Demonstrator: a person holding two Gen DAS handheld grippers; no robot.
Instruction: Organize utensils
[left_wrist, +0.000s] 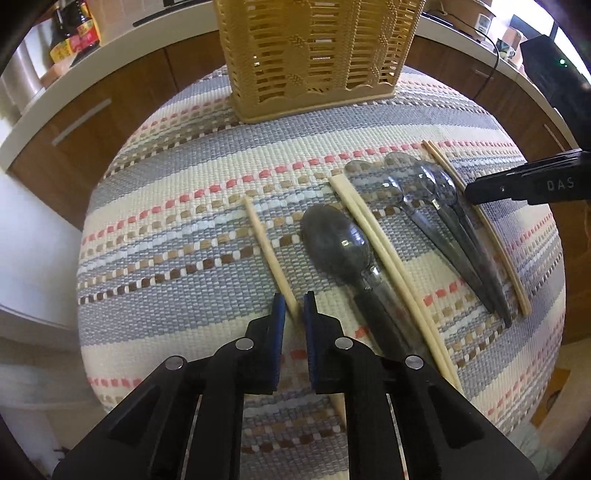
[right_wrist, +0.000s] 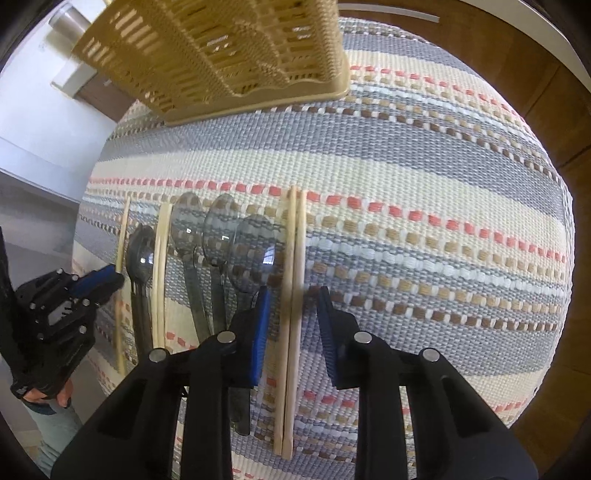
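Left fingers: blue pads (left_wrist: 277, 314) of the left gripper (left_wrist: 294, 307) stand narrowly apart around the near part of a single chopstick (left_wrist: 266, 251); whether they touch it cannot be told, so the grip looks not yet closed
Right fingers: right gripper (right_wrist: 292, 299) is wide, its pads (right_wrist: 263, 314) on either side of a chopstick pair (right_wrist: 294, 295) that lies flat on the mat, well clear of both sides
Utensils: all lie in a row on the striped woven mat (left_wrist: 184, 236); from left to right, the single chopstick, a dark spoon (left_wrist: 338, 243), a second chopstick pair (left_wrist: 373, 240), three clear grey spoons (left_wrist: 436, 206), then the outer pair under the right gripper
Holder: tan slotted basket (left_wrist: 314, 55) stands upright at the far edge of the mat, well apart from the row; nothing can be seen inside it through the slots
Step in hand: likely the first picks, each gripper lined up over chopsticks, nothing lifted yet
Next move: left should close on the thin stick and lift without rolling it; right needs to narrow a good deal and catch both sticks together
Risk: thin sticks may slip or pivot between the pads; the rightmost grey spoon lies just beside the right gripper's left finger and could be nudged
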